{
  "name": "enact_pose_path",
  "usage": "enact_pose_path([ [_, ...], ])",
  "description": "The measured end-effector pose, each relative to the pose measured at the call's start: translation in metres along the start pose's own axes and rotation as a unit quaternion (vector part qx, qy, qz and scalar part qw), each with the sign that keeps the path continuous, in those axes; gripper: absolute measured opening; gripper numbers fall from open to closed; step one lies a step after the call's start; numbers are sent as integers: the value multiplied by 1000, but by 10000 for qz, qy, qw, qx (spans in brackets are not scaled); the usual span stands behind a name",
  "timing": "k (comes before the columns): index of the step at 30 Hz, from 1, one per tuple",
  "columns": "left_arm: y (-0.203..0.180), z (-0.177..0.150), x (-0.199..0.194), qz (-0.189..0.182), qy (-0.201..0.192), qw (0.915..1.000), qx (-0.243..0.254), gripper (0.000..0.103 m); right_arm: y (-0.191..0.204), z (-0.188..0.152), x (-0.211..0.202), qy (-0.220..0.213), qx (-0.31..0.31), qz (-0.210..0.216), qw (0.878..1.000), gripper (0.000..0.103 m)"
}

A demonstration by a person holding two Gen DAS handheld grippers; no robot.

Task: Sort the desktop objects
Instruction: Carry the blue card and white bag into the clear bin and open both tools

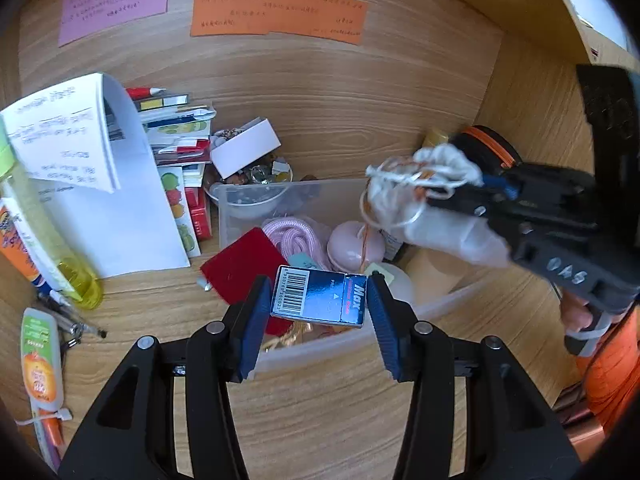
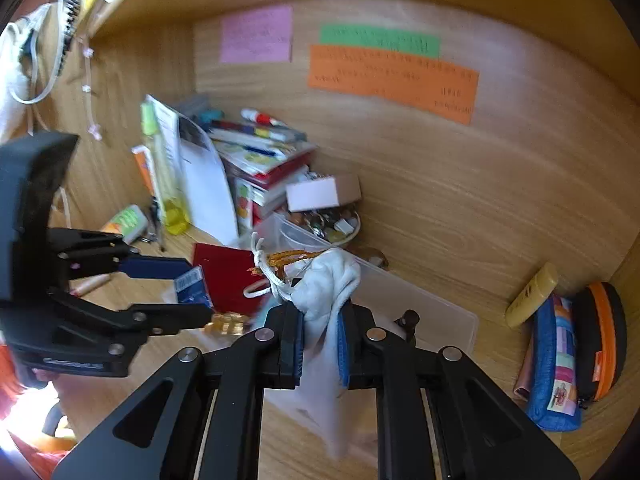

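My left gripper holds a small dark blue box marked "Max" between its blue pads, above the front rim of a clear plastic bin. The box touches the left pad; a thin gap shows at the right pad. My right gripper is shut on a white drawstring cloth pouch with white and gold cords, held above the bin. It also shows in the left wrist view with the pouch. The bin holds a red velvet pouch, pink rope and round pink cases.
A stack of books and papers stands left of the bin, with a bowl of trinkets behind it. Tubes and pens lie at the left. Pencil cases and a yellow tube lie at the right wall. Coloured notes hang on the back panel.
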State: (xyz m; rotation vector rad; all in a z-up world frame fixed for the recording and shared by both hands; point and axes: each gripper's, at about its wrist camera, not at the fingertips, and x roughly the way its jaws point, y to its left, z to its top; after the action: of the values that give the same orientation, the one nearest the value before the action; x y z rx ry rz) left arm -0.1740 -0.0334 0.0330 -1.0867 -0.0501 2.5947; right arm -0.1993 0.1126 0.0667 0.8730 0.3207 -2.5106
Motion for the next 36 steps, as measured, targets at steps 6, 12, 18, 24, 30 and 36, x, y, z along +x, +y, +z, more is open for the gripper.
enact_pose_path([
  [6,3,11,22,23,128,9999,-50,48,-14,-11,29,293,304,329,9986,12],
  [12,6,18,44,94,270,9996,-38,48,-6,-27,42,466,205,442,9977,12],
  [18,6,17,63,108,500,9987,-70,48,-5,-29,38,429,133,392,9982,13],
  [24,7,13,64,60,551,9984,-143,48,2,-32,37,327,-113,143,9993,13],
  [30,4,11,57,145,477,9988,-25,51,3,-31,34,357,-89,131,9992,15],
  [36,4,7,49,108,456,9989,-67,53,13,-36,24,336,-258,-53,9991,21],
])
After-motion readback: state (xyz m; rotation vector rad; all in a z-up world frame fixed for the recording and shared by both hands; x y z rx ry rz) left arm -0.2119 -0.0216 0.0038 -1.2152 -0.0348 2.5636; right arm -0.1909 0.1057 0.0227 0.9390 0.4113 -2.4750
